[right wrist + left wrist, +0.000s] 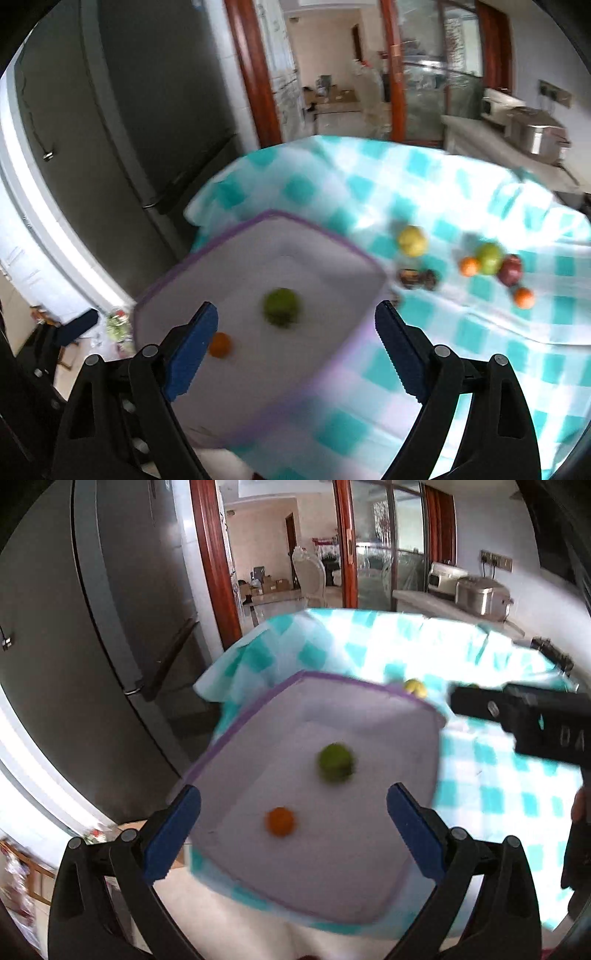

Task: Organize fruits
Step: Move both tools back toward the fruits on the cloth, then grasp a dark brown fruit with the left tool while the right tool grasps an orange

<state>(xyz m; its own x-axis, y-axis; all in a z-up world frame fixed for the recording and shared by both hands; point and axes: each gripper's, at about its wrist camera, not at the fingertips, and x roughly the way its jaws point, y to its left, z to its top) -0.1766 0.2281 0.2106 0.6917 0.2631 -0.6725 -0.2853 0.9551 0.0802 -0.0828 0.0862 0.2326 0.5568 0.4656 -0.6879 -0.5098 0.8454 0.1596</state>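
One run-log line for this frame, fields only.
left gripper open, empty | right gripper open, empty | bin: green fruit, orange | others on tablecloth

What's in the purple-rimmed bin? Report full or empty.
Nearly empty: the bin holds only a green fruit and an orange fruit.

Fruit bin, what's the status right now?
Both tongs, left and right, open, empty. Bin holds green fruit and orange. Six fruits wait on cloth. Nothing blocking.

Blurred dark fruits (418, 278) beside bin (332, 236)
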